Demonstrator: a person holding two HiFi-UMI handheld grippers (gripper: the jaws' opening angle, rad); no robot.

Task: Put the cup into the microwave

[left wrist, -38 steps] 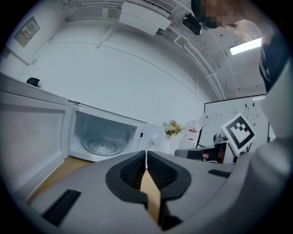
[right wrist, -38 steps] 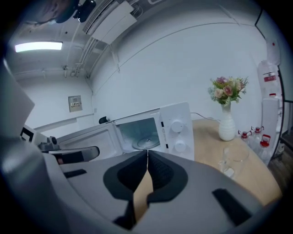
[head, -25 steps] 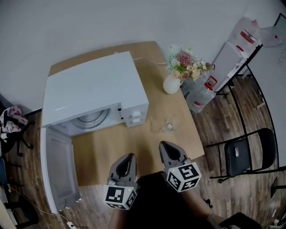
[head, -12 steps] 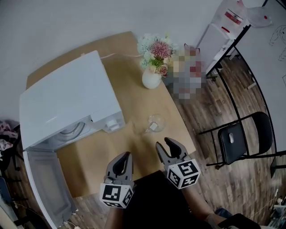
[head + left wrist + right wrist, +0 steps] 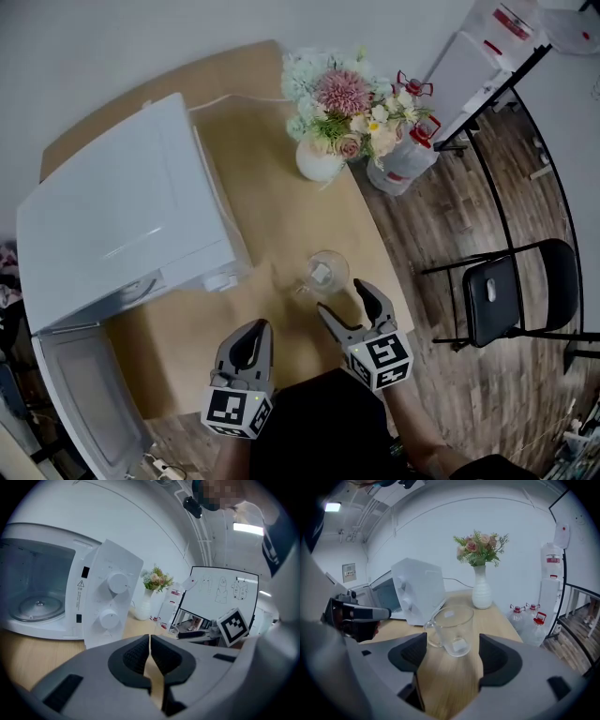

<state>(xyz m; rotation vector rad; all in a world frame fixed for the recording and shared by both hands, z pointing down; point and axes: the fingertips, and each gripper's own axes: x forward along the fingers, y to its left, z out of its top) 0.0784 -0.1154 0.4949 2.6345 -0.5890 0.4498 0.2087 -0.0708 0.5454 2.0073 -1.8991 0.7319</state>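
Wide now on the right gripper (image 5: 345,300), jaws just been opening, nothing between the pads. The cup (image 5: 325,273) stands just past its tips on the wooden table (image 5: 281,211). The left gripper (image 5: 251,337), pinched closed, sits left of it. Microwave (image 5: 122,216) far left, door open. Vase (image 5: 319,164) at the far edge. 1 chair (image 5: 506,300) stands right, on the plank floor (image 5: 450,220).

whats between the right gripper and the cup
Only bare wooden table, seen in the right gripper view. The right gripper, whose fingers have just been opening, faces the cup with nothing between them.
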